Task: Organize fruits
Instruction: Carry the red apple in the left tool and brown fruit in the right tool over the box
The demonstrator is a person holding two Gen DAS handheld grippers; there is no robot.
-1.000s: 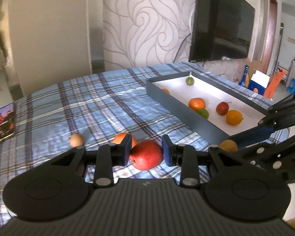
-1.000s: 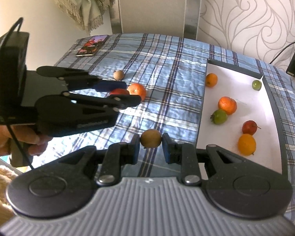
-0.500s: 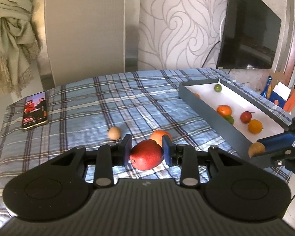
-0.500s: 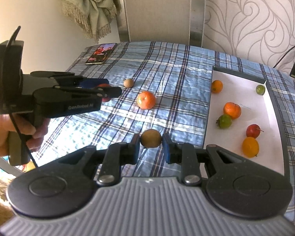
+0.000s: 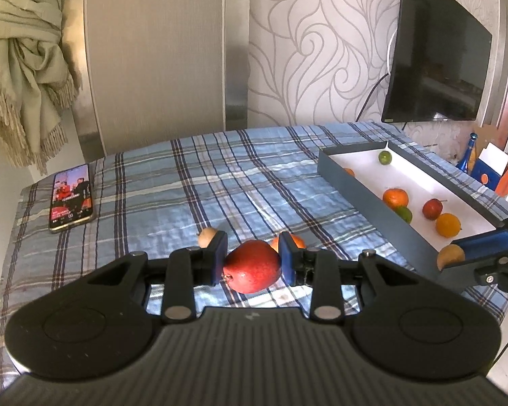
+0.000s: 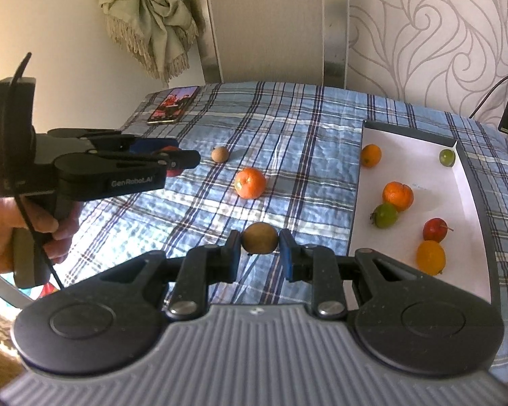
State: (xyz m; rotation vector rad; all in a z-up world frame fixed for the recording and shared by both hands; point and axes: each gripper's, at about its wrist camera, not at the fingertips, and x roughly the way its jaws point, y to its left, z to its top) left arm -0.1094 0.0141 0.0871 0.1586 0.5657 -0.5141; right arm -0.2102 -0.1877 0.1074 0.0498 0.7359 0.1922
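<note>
On the plaid bed's left, the left gripper [image 5: 252,262] has its jaws clamped on a red apple [image 5: 252,267], lifted for carrying; rightward, the right gripper [image 6: 260,248] pinches a brown fruit [image 6: 260,242] beside the tray [image 6: 355,203], ready to drop in.

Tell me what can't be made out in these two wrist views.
- Orange on the cloth: left wrist view, mostly hidden behind the red fruit and a pad.
- Orange at the tray's far end: left view, cut by the tray wall.
- Red fruit: right view, mostly hidden by the left gripper.
- Phone screen: too small to read.
</note>
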